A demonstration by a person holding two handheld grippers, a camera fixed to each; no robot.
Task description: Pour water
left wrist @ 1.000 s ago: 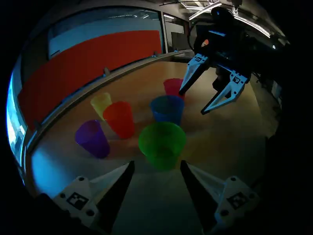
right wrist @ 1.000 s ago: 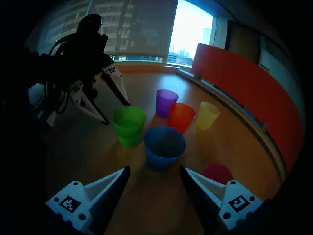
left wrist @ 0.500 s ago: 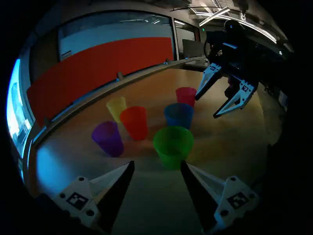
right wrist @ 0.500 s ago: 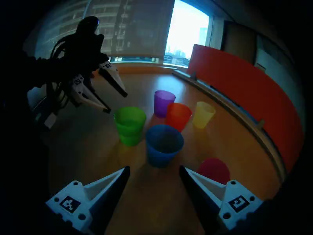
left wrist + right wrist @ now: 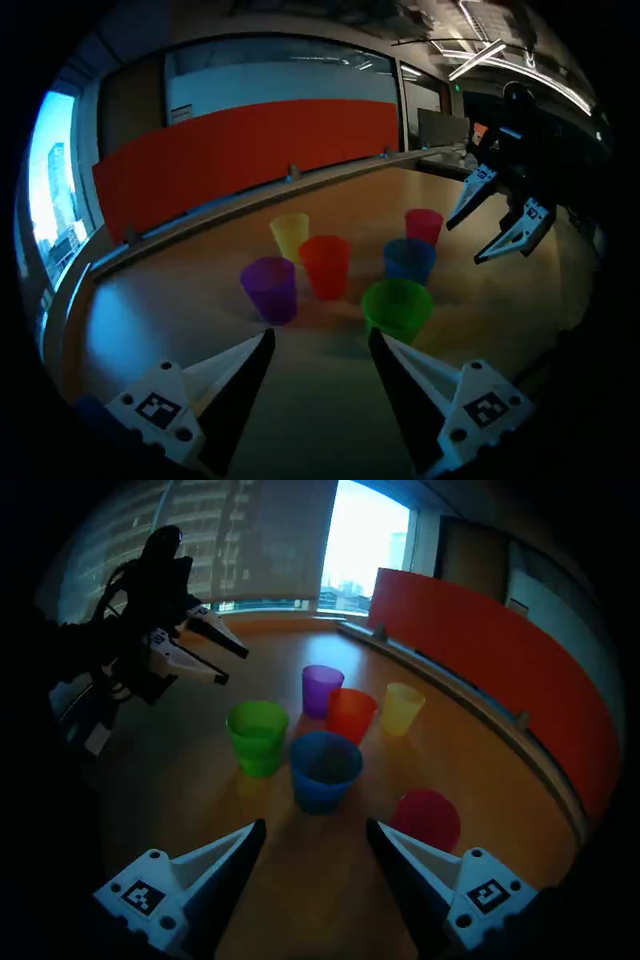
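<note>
Gaping wide and empty: left tongs (image 5: 320, 334) and right tongs (image 5: 314, 824). We see the green cup (image 5: 397, 308) just ahead of the left tongs, toward the right-hand finger; blue cup (image 5: 325, 770) dead ahead of the right tongs. Both upright on tabletop (image 5: 176, 800), untouched.

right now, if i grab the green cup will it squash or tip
The green cup looks like thin translucent plastic, so it would probably flex under a hard squeeze. It narrows toward the base and stands on a smooth table, so a high push might tip it and a low one might slide it. Its contents are unclear.
</note>
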